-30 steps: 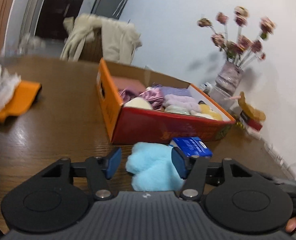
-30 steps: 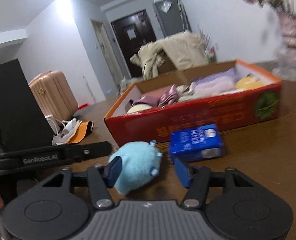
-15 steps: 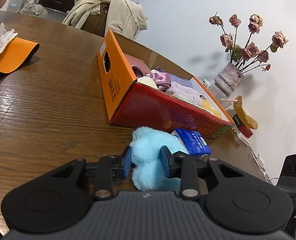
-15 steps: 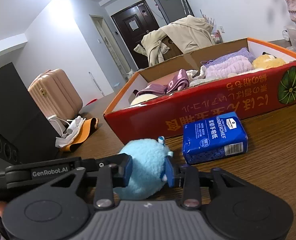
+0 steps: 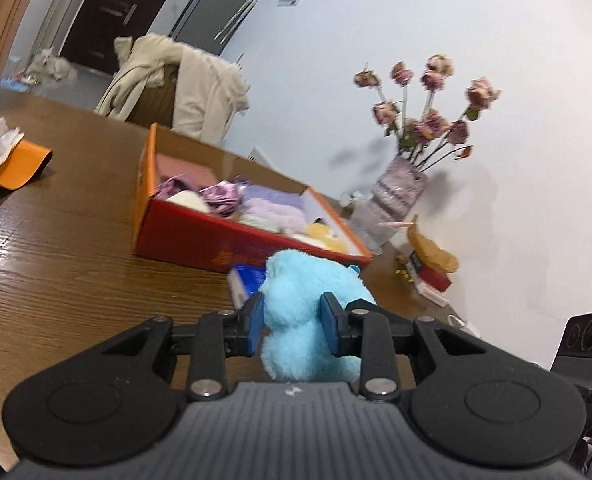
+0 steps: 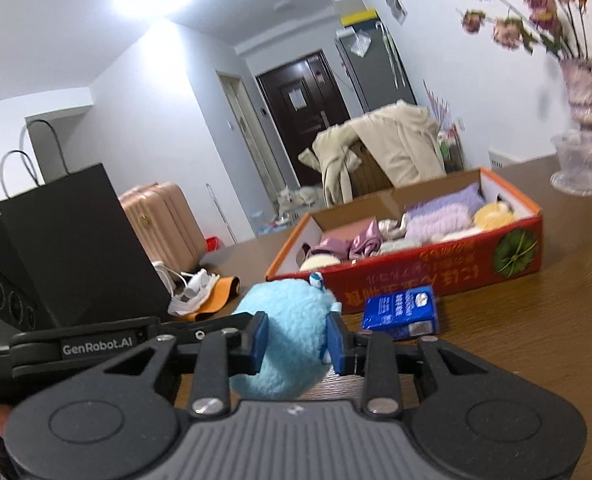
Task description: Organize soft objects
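Grippers come first, nearest the cameras: the left gripper (image 5: 292, 329) and the right gripper (image 6: 296, 340) are both clenched on one fluffy light-blue plush toy (image 5: 306, 312), blue pads pressing into its pile from either side. In the right wrist view the plush toy (image 6: 284, 340) appears raised off the brown wooden table (image 6: 536, 340), though blur makes any contact underneath hard to judge. Just beyond the toy lies a small blue packet of tissues (image 6: 400, 312), flat on the table and close in front of the box. Behind that sits an open red and orange cardboard box (image 5: 236, 236) holding soft items in purple, lilac, cream and yellow. To the left side of the table, well apart from the box, lie an orange mat with white cloth (image 5: 12, 160) and a black paper bag (image 6: 76, 244). Farthest back stands a glass vase of dried pink roses (image 5: 400, 188) against the wall.
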`<control>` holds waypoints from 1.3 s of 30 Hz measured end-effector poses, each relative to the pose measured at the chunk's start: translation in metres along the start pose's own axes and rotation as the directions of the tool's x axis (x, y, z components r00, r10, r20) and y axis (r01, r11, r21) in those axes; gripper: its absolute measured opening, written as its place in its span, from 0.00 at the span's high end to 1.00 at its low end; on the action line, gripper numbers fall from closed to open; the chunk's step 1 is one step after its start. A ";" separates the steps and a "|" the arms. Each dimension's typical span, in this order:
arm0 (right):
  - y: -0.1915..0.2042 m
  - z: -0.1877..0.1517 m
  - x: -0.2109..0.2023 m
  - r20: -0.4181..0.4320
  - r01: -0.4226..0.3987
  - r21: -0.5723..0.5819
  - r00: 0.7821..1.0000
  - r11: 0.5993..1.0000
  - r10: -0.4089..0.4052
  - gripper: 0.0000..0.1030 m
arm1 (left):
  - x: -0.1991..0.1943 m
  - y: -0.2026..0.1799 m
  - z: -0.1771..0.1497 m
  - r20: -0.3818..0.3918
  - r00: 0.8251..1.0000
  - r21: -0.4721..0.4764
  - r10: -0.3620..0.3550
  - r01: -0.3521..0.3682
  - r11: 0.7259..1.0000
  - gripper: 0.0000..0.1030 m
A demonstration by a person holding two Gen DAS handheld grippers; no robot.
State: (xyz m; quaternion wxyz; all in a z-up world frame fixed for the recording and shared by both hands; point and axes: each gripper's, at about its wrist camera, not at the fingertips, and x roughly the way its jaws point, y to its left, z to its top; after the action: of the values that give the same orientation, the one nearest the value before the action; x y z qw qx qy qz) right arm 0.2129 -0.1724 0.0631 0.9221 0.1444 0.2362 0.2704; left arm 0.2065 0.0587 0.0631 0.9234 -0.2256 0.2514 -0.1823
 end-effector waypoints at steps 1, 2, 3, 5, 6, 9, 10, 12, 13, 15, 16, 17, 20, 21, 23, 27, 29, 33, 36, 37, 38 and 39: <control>0.000 0.001 -0.007 0.013 0.001 -0.003 1.000 1.000 0.000 0.70 | -0.002 -0.006 -0.001 0.006 1.000 0.004 -0.005 0.005 1.000 0.71; 0.000 0.002 -0.012 0.022 0.002 -0.006 1.000 1.000 -0.002 0.70 | -0.003 -0.012 -0.001 0.011 1.000 0.009 -0.008 0.008 1.000 0.71; -0.001 0.003 -0.017 0.029 0.003 -0.009 1.000 1.000 -0.002 0.70 | -0.004 -0.016 0.000 0.016 1.000 0.013 -0.011 0.011 1.000 0.71; -0.005 0.007 -0.025 0.051 0.000 -0.014 0.999 1.000 0.001 0.70 | -0.005 -0.026 0.000 0.035 0.999 0.031 -0.020 0.019 0.999 0.71; -0.006 0.009 -0.027 0.058 -0.001 -0.013 0.998 1.000 0.002 0.70 | -0.004 -0.029 0.001 0.043 0.999 0.038 -0.025 0.023 0.999 0.71; -0.014 0.021 -0.028 0.078 0.003 -0.019 0.997 1.000 -0.002 0.70 | 0.006 -0.037 0.008 0.048 0.998 0.044 -0.038 0.035 0.998 0.71; -0.017 0.025 -0.026 0.082 0.005 -0.021 0.997 1.000 -0.004 0.70 | 0.012 -0.039 0.012 0.047 0.998 0.043 -0.042 0.040 0.998 0.71; -0.023 0.036 -0.020 0.092 0.009 -0.032 0.996 0.999 -0.006 0.70 | 0.024 -0.042 0.024 0.048 0.998 0.047 -0.049 0.047 0.998 0.71; -0.028 0.045 -0.016 0.101 0.010 -0.039 0.995 0.999 -0.006 0.70 | 0.030 -0.042 0.031 0.048 0.997 0.049 -0.055 0.053 0.997 0.71; -0.035 0.062 -0.005 0.112 0.013 -0.054 0.994 0.998 -0.007 0.70 | 0.049 -0.042 0.051 0.046 0.997 0.059 -0.070 0.067 0.996 0.71; -0.041 0.076 0.006 0.116 0.009 -0.057 0.993 0.998 -0.003 0.70 | 0.061 -0.039 0.065 0.045 0.996 0.055 -0.079 0.076 0.996 0.71; -0.046 0.087 0.014 0.119 0.007 -0.058 0.993 0.998 0.000 0.70 | 0.071 -0.035 0.077 0.043 0.995 0.044 -0.087 0.085 0.995 0.71; -0.065 0.131 0.056 0.113 0.002 -0.049 0.994 0.999 0.003 0.71 | 0.113 -0.022 0.120 0.041 0.995 0.018 -0.093 0.092 0.996 0.72; -0.071 0.142 0.071 0.099 0.001 -0.044 0.995 0.999 0.004 0.70 | 0.127 -0.017 0.130 0.040 0.996 0.016 -0.084 0.084 0.996 0.72; -0.084 0.165 0.107 0.069 0.016 -0.036 0.998 0.999 -0.013 0.71 | 0.164 -0.001 0.152 0.011 0.997 -0.034 -0.071 0.071 0.997 0.72; -0.114 0.189 0.181 -0.022 0.051 -0.011 0.998 0.999 -0.051 0.71 | 0.223 0.029 0.174 -0.048 0.999 -0.101 -0.019 0.014 0.995 0.72; -0.130 0.190 0.217 -0.101 0.069 0.019 0.993 0.997 -0.067 0.71 | 0.247 0.043 0.173 -0.093 0.995 -0.102 0.032 -0.041 0.994 0.72; -0.146 0.175 0.271 -0.180 0.090 0.002 0.980 0.996 -0.088 0.85 | 0.275 0.067 0.163 -0.158 0.974 -0.057 0.161 -0.171 0.984 0.71; -0.150 0.159 0.294 -0.235 0.142 -0.031 0.961 0.989 -0.145 0.85 | 0.270 0.068 0.161 -0.199 0.970 -0.027 0.142 -0.150 0.988 0.70; -0.150 0.156 0.296 -0.240 0.141 -0.041 0.960 0.989 -0.146 0.85 | 0.263 0.062 0.161 -0.183 0.973 0.019 0.143 -0.142 0.990 0.68; -0.148 0.154 0.296 -0.243 0.139 -0.049 0.959 0.989 -0.147 0.85 | 0.257 0.058 0.162 -0.168 0.974 0.060 0.153 -0.145 0.988 0.68; -0.146 0.154 0.295 -0.238 0.137 -0.055 0.960 0.989 -0.146 0.85 | 0.252 0.055 0.162 -0.162 0.974 0.080 0.159 -0.147 0.986 0.68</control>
State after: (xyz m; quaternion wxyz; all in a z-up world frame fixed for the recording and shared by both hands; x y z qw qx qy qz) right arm 0.5740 -0.1455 0.0308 0.9060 0.0755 0.3512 0.2238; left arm 0.5107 0.0439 0.0644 0.9174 -0.1582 0.3384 -0.1373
